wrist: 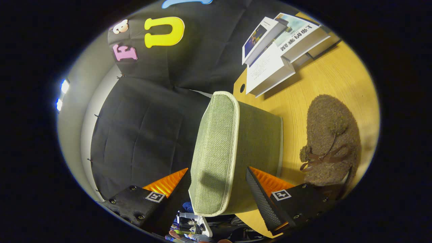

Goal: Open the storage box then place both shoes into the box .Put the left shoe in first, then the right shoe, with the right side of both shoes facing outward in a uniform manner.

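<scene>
Gripper view, rolled on its side, has the hand-held gripper (216, 189) at the bottom of the frame with its fingers spread apart, one on each side of the green fabric storage box (236, 152). The box fills the centre of the frame, standing on the wooden desk (324, 77). Its woven lid (214, 152), edged in pale piping, looks seated on the box body, so by my reading the box is not yet open. Neither finger clearly presses on the lid; the lower right finger sits just beside the box wall, and the lower left one hangs off the lid's far edge against the dark cloth.

A brown fuzzy shoe (330, 141) with a bow lies on the desk at the right of the frame, apart from the box and outside it. Whether it is the left or right shoe, I cannot tell. A stack of books (280, 50) sits at the upper right, well away from the box.

Judging from this, the task is at its very start: lid removal is the step in hand, and both shoe placements remain.
</scene>
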The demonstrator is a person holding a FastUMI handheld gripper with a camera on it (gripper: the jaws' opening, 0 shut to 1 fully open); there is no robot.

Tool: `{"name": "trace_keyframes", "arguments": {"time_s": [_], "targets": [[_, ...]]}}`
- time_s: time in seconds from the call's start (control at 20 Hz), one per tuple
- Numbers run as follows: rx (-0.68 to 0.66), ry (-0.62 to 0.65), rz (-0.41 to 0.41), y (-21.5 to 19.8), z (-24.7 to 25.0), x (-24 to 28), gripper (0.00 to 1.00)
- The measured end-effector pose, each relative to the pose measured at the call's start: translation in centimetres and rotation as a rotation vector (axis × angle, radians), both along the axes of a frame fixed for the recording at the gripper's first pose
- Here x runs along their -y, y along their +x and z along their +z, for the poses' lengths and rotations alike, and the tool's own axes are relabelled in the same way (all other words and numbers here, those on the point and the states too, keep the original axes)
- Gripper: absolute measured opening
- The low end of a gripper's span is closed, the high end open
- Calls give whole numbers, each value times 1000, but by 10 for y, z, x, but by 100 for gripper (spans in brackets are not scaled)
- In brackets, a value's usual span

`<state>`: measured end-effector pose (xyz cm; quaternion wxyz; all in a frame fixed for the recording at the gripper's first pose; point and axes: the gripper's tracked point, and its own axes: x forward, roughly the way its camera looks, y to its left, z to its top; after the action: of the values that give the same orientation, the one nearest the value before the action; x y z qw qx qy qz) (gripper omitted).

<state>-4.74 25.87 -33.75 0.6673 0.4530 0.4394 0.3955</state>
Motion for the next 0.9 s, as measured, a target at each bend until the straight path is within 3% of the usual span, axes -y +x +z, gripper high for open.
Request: {"name": "trace_keyframes", "arguments": {"time_s": [0.15, 0.35, 0.45, 0.5, 0.55, 0.9], "targets": [[-8, 22, 22, -5, 6, -12, 97], [-6, 33, 49, -4, 22, 0, 64], [-46, 46, 8, 4, 27, -9, 20], [-52, 54, -4, 5, 33, -6, 18], [-44, 62, -2, 7, 37, -9, 7], [30, 27, 42, 11, 95, -23, 6]]}}
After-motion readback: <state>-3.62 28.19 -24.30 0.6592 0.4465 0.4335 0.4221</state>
